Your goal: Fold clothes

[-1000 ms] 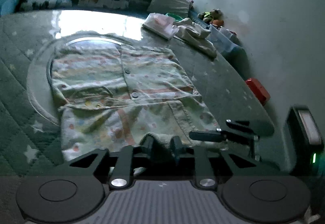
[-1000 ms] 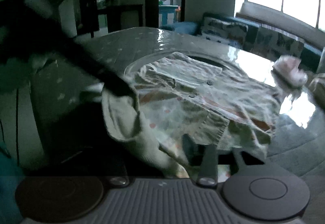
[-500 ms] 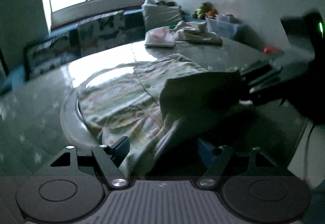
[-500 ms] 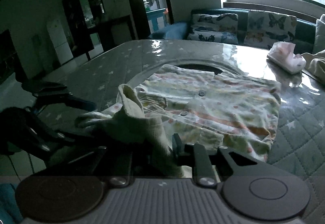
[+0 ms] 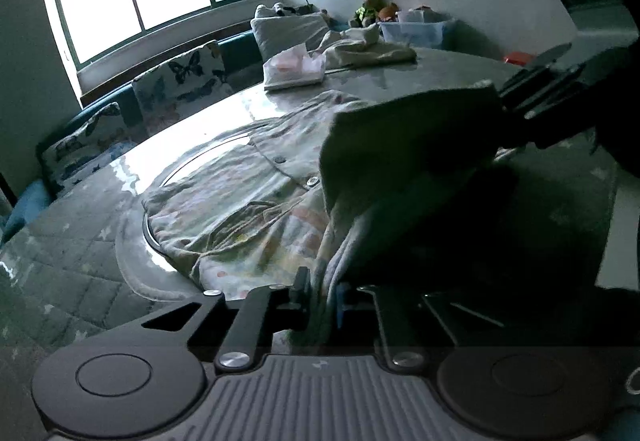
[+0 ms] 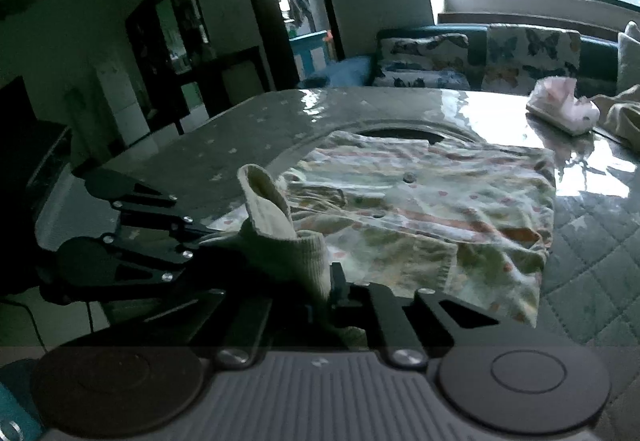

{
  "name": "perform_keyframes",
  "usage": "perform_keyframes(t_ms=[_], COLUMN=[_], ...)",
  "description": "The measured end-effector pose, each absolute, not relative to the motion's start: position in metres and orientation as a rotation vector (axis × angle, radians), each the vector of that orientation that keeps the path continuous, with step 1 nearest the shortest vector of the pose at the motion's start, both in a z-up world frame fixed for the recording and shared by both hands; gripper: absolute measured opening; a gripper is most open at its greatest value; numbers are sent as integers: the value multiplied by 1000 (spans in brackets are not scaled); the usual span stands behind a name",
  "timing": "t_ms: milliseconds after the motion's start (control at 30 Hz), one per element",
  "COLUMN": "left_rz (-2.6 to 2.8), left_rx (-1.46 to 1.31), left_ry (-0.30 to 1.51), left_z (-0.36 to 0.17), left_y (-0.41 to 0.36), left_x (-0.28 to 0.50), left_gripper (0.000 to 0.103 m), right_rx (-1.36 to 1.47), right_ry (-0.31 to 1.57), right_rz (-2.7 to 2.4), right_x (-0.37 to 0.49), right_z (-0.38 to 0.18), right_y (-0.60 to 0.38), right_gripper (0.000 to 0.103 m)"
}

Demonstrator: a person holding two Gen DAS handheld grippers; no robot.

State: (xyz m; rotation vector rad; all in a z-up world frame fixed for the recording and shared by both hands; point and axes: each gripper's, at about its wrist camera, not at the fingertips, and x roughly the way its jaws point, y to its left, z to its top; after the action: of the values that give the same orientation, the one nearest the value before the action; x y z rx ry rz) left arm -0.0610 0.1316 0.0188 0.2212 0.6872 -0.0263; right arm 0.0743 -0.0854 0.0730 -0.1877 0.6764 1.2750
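A pale dotted, striped baby shirt (image 5: 256,193) with buttons lies spread on the round table; it also shows in the right wrist view (image 6: 440,209). My left gripper (image 5: 322,301) is shut on the shirt's near hem, which rises as a dark lifted flap (image 5: 408,137). My right gripper (image 6: 320,301) is shut on the ribbed hem edge (image 6: 280,233). In the left wrist view the right gripper (image 5: 532,101) holds the flap's far corner. In the right wrist view the left gripper (image 6: 192,229) is at the left, touching the same fabric.
The table has a quilted starred cover (image 6: 592,241) and a glass turntable ring (image 5: 132,241). A tissue pack (image 5: 294,67) and a heap of pale clothes (image 5: 368,49) lie at the far side. Butterfly cushions (image 6: 528,53) line a bench under the window.
Both grippers have lifted the shirt's near hem off the table and raised it higher. The cameras have tilted up, showing more of the room.
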Motion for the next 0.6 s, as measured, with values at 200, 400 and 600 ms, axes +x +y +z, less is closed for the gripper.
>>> perform_keyframes(t_ms=[200,400,600], left_rz=[-74,-152,-250], left_rx=[201,165,91], left_ry=[665,658,654], left_z=[37,59,84], left_y=[119,105,99], left_x=[-80,-114,-145], left_gripper=[12,11,11], right_rx=[-195,-233,-270], right_ry=[651,640,641], right_rz=[1296,1347,1415], right_x=[60,35,10], right_z=[90,114,145], right_y=[-106,-133,-154], right_gripper=[6,6,5])
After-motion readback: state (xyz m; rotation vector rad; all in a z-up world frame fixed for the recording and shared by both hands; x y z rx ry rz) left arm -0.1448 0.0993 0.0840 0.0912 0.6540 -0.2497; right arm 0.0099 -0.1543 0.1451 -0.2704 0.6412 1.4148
